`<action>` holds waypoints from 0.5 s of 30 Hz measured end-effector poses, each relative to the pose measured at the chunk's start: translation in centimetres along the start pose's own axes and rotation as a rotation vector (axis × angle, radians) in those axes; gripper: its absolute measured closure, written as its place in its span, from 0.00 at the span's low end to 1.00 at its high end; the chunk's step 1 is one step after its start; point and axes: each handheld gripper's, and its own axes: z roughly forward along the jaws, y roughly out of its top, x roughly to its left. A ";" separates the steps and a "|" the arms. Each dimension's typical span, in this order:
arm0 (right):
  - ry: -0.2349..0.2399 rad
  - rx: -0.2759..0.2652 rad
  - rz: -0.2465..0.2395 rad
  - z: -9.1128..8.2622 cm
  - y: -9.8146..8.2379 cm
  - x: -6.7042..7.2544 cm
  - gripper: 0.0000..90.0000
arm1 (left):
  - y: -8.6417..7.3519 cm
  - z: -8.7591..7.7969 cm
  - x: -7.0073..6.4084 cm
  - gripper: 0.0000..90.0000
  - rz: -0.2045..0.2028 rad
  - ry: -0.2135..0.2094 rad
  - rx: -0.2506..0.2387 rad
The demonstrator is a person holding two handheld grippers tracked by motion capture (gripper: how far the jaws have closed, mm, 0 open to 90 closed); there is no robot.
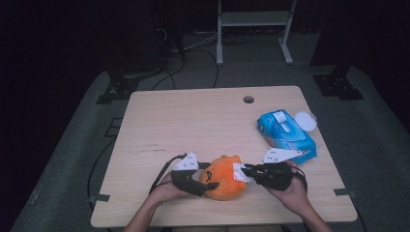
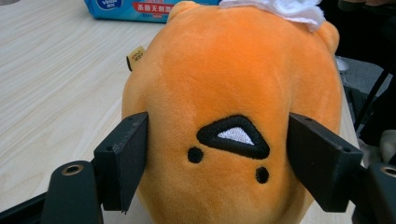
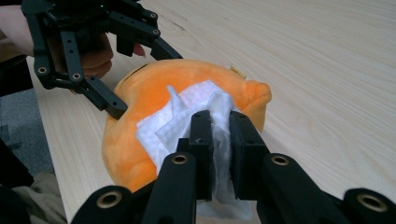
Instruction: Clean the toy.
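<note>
My left gripper (image 2: 219,158) clamps the orange plush toy (image 2: 233,84) steady on the tabletop (image 1: 193,121), so my right gripper (image 3: 220,135), jaws nearly closed on a white wet wipe (image 3: 187,109), can rub it.

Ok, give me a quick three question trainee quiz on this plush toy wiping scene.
1. True or false: the right gripper is shut on the white wipe.
2. Which gripper clamps the orange plush toy: A left, B right?
3. What blue item lies on the table beyond the right hand?

Key: 1 true. 2 A, the left gripper holds its sides. 3 the wet wipes pack.
</note>
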 end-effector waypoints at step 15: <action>0.016 -0.008 0.117 0.3 -0.6 -2.0 0.89 | 0.5 0.7 -0.8 0.26 0.015 0.008 -0.014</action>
